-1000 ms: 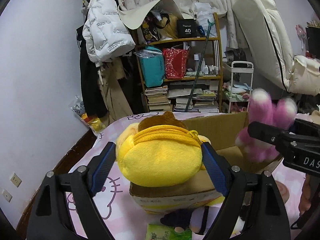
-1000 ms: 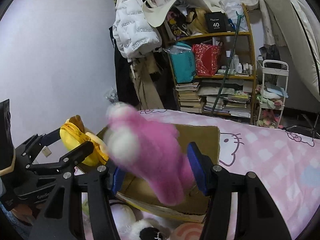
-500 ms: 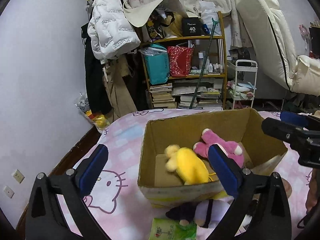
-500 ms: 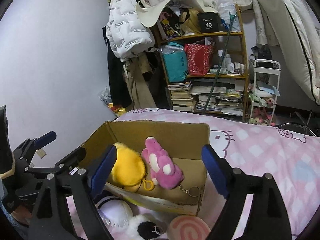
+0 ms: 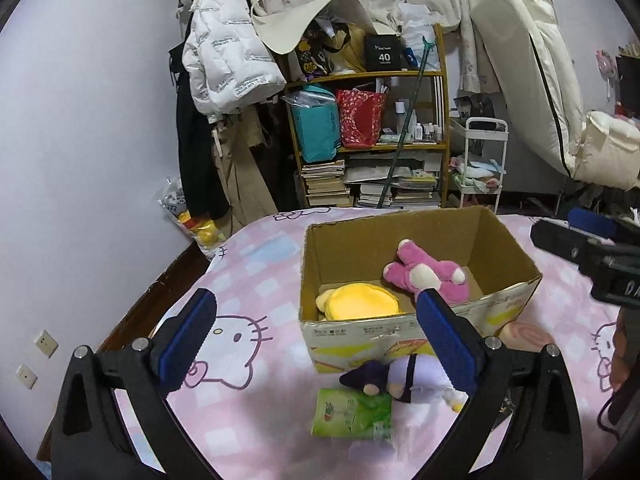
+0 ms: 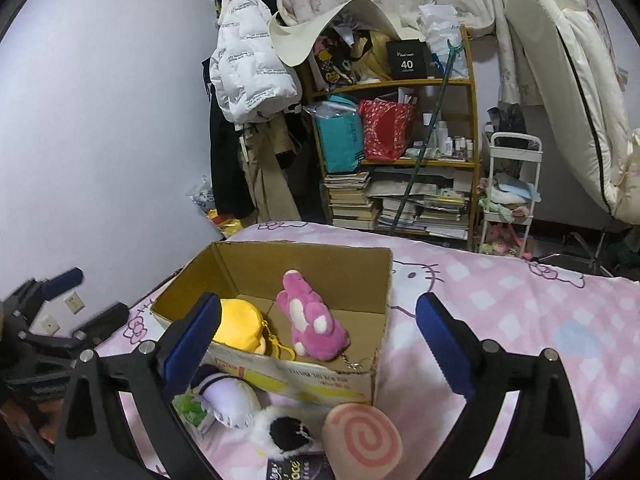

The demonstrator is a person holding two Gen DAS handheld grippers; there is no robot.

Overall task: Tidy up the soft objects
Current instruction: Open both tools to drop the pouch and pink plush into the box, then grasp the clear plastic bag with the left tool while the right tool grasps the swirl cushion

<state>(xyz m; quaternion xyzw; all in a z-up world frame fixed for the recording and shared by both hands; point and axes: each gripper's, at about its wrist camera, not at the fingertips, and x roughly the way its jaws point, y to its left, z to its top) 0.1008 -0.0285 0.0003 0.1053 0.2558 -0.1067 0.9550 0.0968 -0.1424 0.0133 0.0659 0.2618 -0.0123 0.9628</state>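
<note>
An open cardboard box [image 5: 496,236] [image 6: 384,280] stands on the pink bed. Inside lie a yellow plush [image 5: 360,302] [image 6: 238,326] and a pink plush [image 5: 424,272] [image 6: 310,320]. In front of the box lie a purple-and-white plush [image 5: 400,374] [image 6: 230,398], a green tissue pack [image 5: 352,414] and a pink swirl plush [image 6: 362,434] [image 5: 522,334]. My left gripper [image 5: 316,338] is open and empty, held back from the box's near side. My right gripper [image 6: 318,342] is open and empty, above the box's near corner.
The pink Hello Kitty bedspread [image 5: 240,328] covers the bed. A black-and-white plush [image 6: 286,428] lies near the swirl plush. Behind stand a cluttered shelf [image 5: 372,140], hanging coats [image 5: 224,64], a white cart [image 5: 482,164] and an upright mattress [image 5: 532,60].
Both grippers opened and dropped their plushes, the yellow one from the left and the pink one from the right, into the box. Both have since pulled back from it.
</note>
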